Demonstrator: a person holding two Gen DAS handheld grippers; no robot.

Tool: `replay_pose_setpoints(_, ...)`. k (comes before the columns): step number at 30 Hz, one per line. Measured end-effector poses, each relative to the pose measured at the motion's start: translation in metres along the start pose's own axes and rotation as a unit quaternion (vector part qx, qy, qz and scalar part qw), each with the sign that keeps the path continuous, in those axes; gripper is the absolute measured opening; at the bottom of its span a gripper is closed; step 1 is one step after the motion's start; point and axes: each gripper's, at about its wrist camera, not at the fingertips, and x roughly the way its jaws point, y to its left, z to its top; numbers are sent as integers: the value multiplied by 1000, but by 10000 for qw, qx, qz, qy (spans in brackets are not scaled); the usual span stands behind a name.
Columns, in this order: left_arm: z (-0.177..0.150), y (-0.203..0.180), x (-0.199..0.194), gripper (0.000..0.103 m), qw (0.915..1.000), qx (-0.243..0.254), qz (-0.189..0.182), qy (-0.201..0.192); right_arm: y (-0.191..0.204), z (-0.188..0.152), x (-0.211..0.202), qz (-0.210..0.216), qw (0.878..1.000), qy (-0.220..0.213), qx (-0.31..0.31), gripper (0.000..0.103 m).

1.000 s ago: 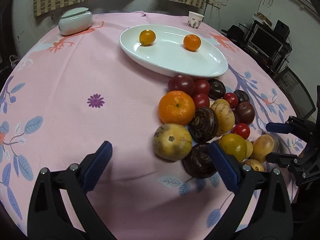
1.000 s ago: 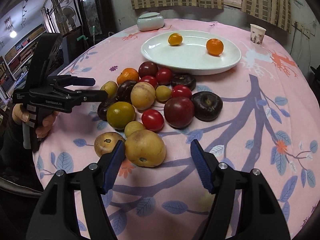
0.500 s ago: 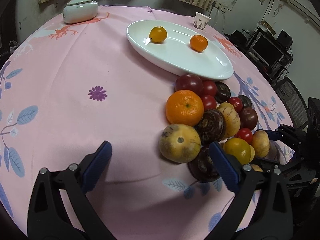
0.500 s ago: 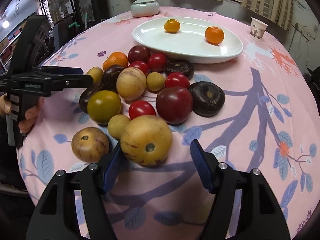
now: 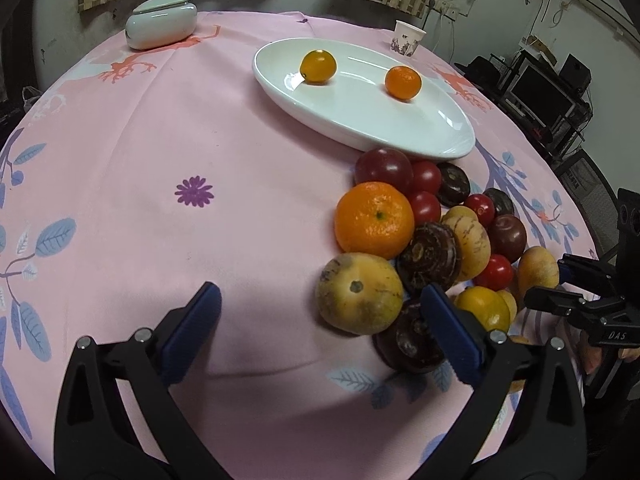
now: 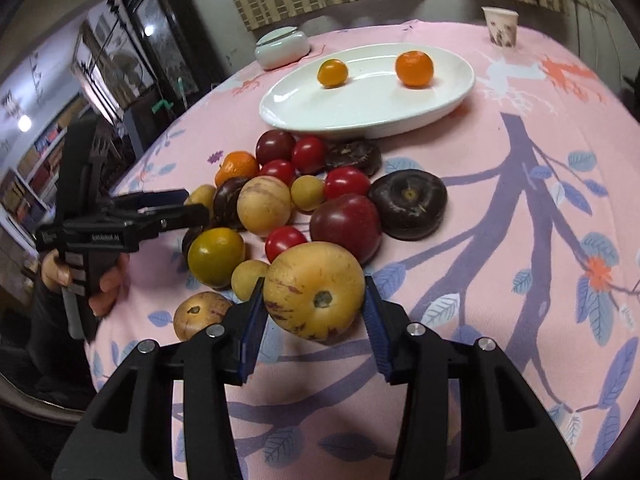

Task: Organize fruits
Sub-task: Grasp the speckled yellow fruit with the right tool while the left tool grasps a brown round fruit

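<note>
A pile of mixed fruits [image 6: 320,200] lies on the pink cloth in front of a white oval plate [image 6: 360,100], which carries two small orange fruits [image 6: 414,69]. My right gripper [image 6: 314,304] is closing its jaws on a big yellow speckled fruit [image 6: 314,290] at the pile's near edge, and both blue pads touch its sides. From the left wrist view that fruit [image 5: 538,268] sits at the pile's far right with the right gripper [image 5: 560,286] around it. My left gripper [image 5: 320,294] stands open over the cloth, holding nothing, its right pad beside a dark fruit [image 5: 404,340].
A pale lidded ceramic dish [image 5: 162,26] and a paper cup [image 5: 408,38] stand at the table's far side. A large orange [image 5: 374,220] and a yellow fruit [image 5: 358,298] form the pile's left edge. A hand [image 6: 108,280] holds the left gripper [image 6: 172,208].
My right gripper has moved forward around the big yellow fruit and its jaws have narrowed onto it. The left gripper has stayed about where it was, still open.
</note>
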Motion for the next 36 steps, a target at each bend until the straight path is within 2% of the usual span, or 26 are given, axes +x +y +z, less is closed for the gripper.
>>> replay_pose_setpoints(3, 1, 1, 0, 101, 10000, 17, 32, 4, 0, 0, -1, 52, 10000, -7, 31, 46)
replay_pose_setpoints(5, 1, 1, 0, 99, 9995, 56, 298, -5, 2, 1, -1, 90, 10000, -13, 6, 46)
replay_pose_setpoints(7, 3, 4, 2, 92, 9975, 85, 705, 39, 2, 1, -2, 132, 9999, -31, 12, 47)
replay_pose_setpoints(11, 5, 4, 3, 85, 9969, 160, 766, 49, 1, 1, -2, 190, 9998, -20, 13, 47)
replay_pose_setpoints(12, 5, -1, 5, 79, 9961, 285, 838, 66, 1, 1, -2, 199, 9998, -22, 10, 47)
replay_pose_setpoints(13, 5, -6, 6, 67, 9955, 384, 862, 63, 1, 1, -2, 204, 9998, -23, 2, 47)
replay_pose_setpoints(14, 5, -10, 6, 61, 9954, 467, 830, 53, 1, 1, -2, 212, 9998, -22, -6, 47)
replay_pose_setpoints(16, 7, -14, 7, 42, 9964, 511, 683, 9, 1, 0, -3, 218, 9998, -32, -10, 47)
replay_pose_setpoints(24, 3, -13, -5, 41, 9980, 317, 542, -110, 5, 0, -4, 23, 9999, -53, -122, 47)
replay_pose_setpoints(28, 8, -19, -25, 41, 9968, 277, 731, -154, 16, 2, -8, -305, 9988, 6, -384, 47)
replay_pose_setpoints(31, 22, -34, -49, 41, 9945, 463, 844, -412, 26, 13, -24, -562, 9962, -129, -659, 47)
replay_pose_setpoints(36, 54, -63, -69, 41, 9917, 752, 733, -743, 43, 53, -46, -1175, 9851, -481, -1160, 47)
